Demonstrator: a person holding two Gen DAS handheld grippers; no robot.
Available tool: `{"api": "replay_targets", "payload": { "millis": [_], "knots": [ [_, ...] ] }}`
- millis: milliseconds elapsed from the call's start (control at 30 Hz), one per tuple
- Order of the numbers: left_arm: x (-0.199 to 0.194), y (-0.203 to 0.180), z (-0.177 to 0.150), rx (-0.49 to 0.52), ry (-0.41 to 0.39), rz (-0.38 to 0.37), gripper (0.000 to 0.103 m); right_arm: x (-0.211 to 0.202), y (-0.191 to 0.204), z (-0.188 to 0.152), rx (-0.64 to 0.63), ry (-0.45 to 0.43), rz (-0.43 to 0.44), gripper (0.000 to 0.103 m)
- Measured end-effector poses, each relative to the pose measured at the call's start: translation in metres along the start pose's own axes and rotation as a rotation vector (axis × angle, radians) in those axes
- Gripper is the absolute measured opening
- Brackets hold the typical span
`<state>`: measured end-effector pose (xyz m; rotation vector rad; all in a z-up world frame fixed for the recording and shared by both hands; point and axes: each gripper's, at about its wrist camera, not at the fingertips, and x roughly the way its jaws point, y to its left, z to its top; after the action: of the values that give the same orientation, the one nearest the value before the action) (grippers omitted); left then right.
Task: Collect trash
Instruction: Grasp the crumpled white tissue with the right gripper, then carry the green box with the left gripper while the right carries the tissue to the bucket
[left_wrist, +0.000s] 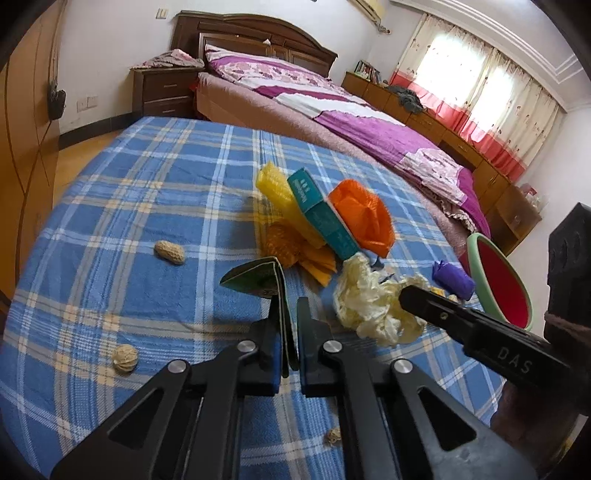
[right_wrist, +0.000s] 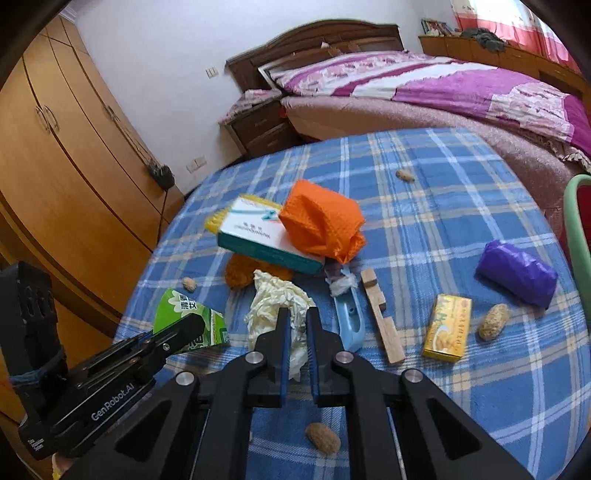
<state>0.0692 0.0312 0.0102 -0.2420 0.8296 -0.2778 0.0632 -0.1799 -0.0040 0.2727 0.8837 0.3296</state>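
On the blue plaid tablecloth (left_wrist: 129, 184) lies scattered trash. My left gripper (left_wrist: 290, 301) is shut on a flattened green drink carton (left_wrist: 255, 277), which stands on edge between its fingers. The right wrist view shows the same carton (right_wrist: 184, 306) in the left gripper (right_wrist: 192, 325) at the lower left. My right gripper (right_wrist: 297, 312) is shut on a crumpled cream plastic wad (right_wrist: 273, 295), with some of the plastic pinched between its pads. From the left wrist, the right gripper (left_wrist: 410, 295) reaches into that wad (left_wrist: 365, 299) from the right.
Behind lie an orange foam net (right_wrist: 321, 225), a teal-white box (right_wrist: 258, 240) and a yellow net (left_wrist: 273, 188). To the right are a purple wad (right_wrist: 517, 273), a yellow box (right_wrist: 447, 328), a wooden piece (right_wrist: 380, 317) and peanuts (right_wrist: 493, 321). A watermelon-shaped bin (left_wrist: 498, 284) stands at the table's right edge.
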Motion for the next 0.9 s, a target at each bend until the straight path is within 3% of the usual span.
{"api": "replay_targets", "payload": {
  "millis": [400,900],
  "knots": [
    [-0.032,-0.022,0.014,0.027,-0.073,-0.037,0.005,-0.067,-0.001,0.004,-0.005,-0.171,0.006,0.009],
    [-0.037,-0.092,0.03,0.089,-0.019,-0.232,0.005,-0.145,-0.056,0.005,0.074,-0.324,-0.101,0.009]
  ]
}}
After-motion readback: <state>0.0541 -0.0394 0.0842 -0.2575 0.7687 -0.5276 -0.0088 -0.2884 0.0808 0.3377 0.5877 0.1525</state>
